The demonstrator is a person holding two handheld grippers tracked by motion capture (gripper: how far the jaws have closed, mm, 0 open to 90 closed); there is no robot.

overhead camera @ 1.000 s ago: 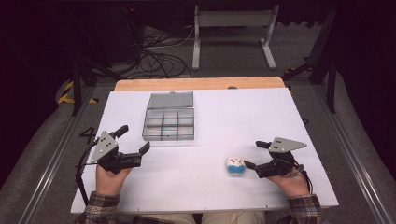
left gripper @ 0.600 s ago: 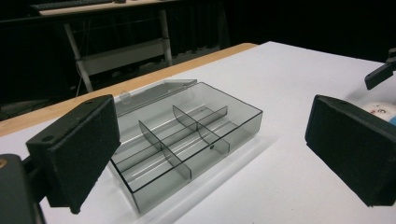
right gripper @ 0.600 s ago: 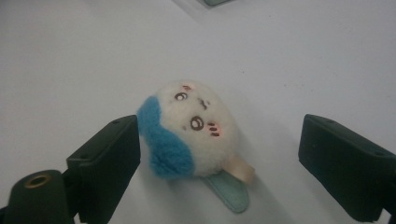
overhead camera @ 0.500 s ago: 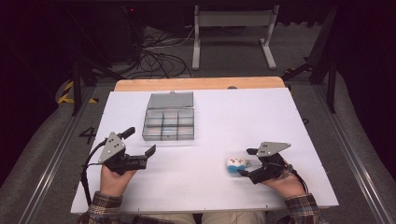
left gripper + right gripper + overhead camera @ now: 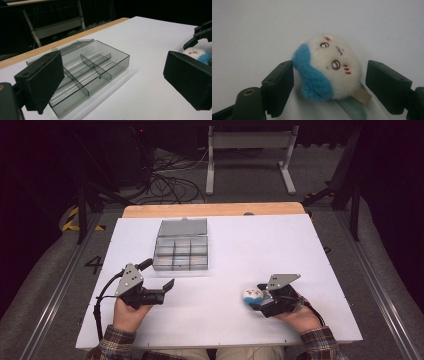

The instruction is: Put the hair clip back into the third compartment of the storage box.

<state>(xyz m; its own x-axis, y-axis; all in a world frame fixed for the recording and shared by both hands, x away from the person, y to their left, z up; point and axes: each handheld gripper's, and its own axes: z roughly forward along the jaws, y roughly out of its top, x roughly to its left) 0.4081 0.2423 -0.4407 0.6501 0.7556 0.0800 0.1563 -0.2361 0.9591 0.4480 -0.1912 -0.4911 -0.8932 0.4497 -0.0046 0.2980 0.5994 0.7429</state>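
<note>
A small round plush toy [image 5: 251,295], white with a blue patch and a stitched face, lies on the white table near its front right. My right gripper [image 5: 256,297] reaches around it from the right. In the right gripper view the toy [image 5: 329,67] sits between the jaws, which have just been closing; the left pad [image 5: 279,87] is at the blue fur and a slim gap remains at the right pad [image 5: 387,85]. My left gripper [image 5: 157,274] stands open over bare table at the front left, nothing between its jaws [image 5: 112,80]. The toy [image 5: 197,53] and the right gripper [image 5: 200,35] show far right in the left gripper view.
A clear grey compartment box [image 5: 181,251] with its lid laid back stands open behind the left gripper, its cells [image 5: 92,67] bare. A wooden strip [image 5: 215,210] edges the table's far side. Beyond it are a metal stand [image 5: 250,150] and floor cables [image 5: 165,180].
The right gripper has slid left toward the toy, brought its jaws around it and narrowed them. The left gripper has shifted a little toward the middle.
</note>
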